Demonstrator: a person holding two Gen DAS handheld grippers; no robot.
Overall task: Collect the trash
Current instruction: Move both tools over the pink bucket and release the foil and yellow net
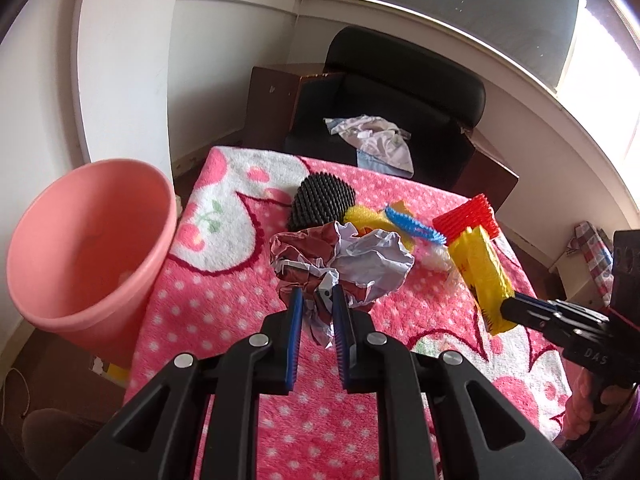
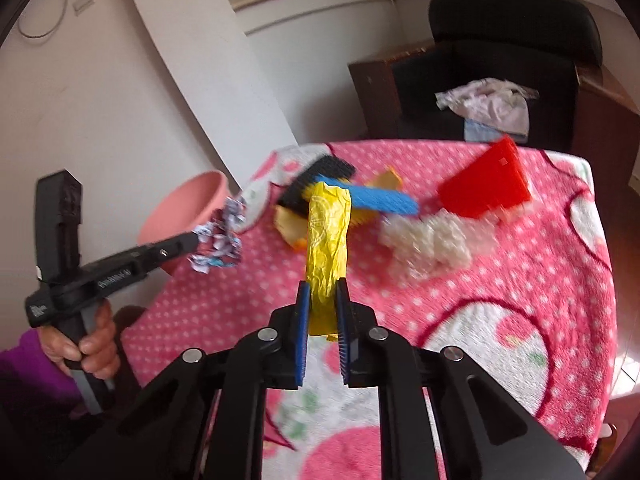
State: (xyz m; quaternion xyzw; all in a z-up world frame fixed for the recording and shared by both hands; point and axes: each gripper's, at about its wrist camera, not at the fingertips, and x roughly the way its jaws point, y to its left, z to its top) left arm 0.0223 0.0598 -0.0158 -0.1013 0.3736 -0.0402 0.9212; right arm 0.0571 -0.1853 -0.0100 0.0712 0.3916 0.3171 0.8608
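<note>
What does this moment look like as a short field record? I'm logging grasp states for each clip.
left gripper: shut on crumpled paper, lifted above the blanket
right gripper: shut on yellow wrapper
bin: pink bucket, at the table's left edge, upright
surface: pink dotted blanket over the table
left on table: black brush, blue brush, red comb piece, clear plastic wad
background: black chair with clothes

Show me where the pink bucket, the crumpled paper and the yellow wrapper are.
pink bucket [image 1: 52, 236]: left wrist view, inner wall.
crumpled paper [image 1: 372, 260]: left wrist view, white part of the wad.
yellow wrapper [image 2: 326, 240]: right wrist view, middle of its length.
</note>
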